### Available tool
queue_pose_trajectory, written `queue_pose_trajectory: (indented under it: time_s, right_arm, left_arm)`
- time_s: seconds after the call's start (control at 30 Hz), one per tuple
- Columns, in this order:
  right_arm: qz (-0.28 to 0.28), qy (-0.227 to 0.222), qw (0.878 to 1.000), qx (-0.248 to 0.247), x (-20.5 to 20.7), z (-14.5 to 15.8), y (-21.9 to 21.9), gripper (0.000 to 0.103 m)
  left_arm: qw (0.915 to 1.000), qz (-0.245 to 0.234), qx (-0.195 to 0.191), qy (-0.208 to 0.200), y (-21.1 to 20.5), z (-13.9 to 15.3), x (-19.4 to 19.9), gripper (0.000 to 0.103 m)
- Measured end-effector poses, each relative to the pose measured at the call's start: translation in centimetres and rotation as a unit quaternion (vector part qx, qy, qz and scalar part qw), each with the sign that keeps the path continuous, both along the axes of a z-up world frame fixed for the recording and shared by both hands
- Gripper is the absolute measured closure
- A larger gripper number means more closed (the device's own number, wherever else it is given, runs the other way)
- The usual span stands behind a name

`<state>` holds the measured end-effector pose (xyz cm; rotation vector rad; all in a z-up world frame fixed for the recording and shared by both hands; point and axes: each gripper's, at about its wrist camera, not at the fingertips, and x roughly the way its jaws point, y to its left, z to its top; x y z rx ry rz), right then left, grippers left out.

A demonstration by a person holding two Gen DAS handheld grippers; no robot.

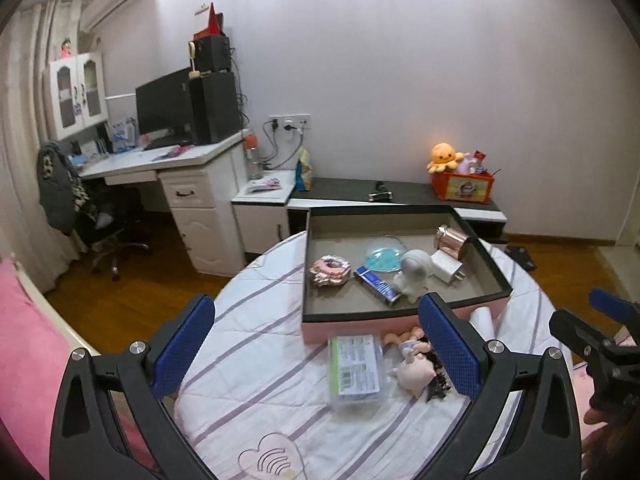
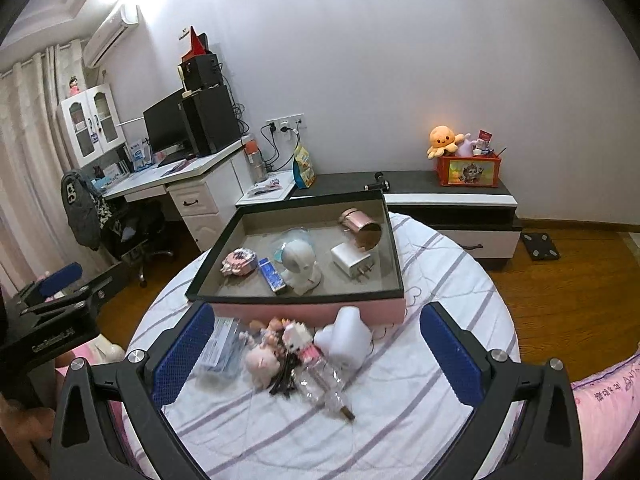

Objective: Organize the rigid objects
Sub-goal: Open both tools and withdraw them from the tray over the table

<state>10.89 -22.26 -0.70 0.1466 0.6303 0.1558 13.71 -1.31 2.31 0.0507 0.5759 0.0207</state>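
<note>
A pink box (image 1: 360, 326) (image 2: 256, 309) with a dark rim sits on the striped bed cover. Inside lie a white charger (image 2: 351, 261), a white figurine (image 2: 300, 266), a blue bar (image 2: 272, 275), a pink block toy (image 2: 239, 261), a rose-gold cup (image 2: 360, 226) and a blue dome (image 1: 383, 257). In front of the box lie a clear plastic case (image 1: 355, 368) (image 2: 221, 346), a small doll (image 1: 416, 368) (image 2: 264, 360), a block-figure pen (image 2: 316, 368) and a white heart-shaped object (image 2: 346, 334). My left gripper (image 1: 316, 350) and right gripper (image 2: 316, 354) both hover open above these, holding nothing.
The round bed's edge (image 2: 508, 320) drops to wood floor on all sides. A white desk (image 1: 168, 160) with monitor and chair stands at left, a low cabinet (image 2: 452, 196) with an orange toy box behind. The other gripper (image 1: 600, 340) shows at the right edge.
</note>
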Motion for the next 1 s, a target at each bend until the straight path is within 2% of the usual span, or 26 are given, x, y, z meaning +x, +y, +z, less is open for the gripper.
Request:
queue_pose_trajectory:
  time_s: [0.23,1.0]
  right_arm:
    - [0.004,0.001,1.0,-0.012,-1.9,-0.4,1.0,0.0]
    - [0.009,-0.008,0.999,-0.042,-4.7,-0.1,2.7,0.0]
  left_arm:
    - [0.9999,0.013,0.009,0.005,-0.4,0.0,-1.3,0.0]
    - [0.9997,0.015,-0.016,0.007,0.0,-0.1,-5.2,0.0]
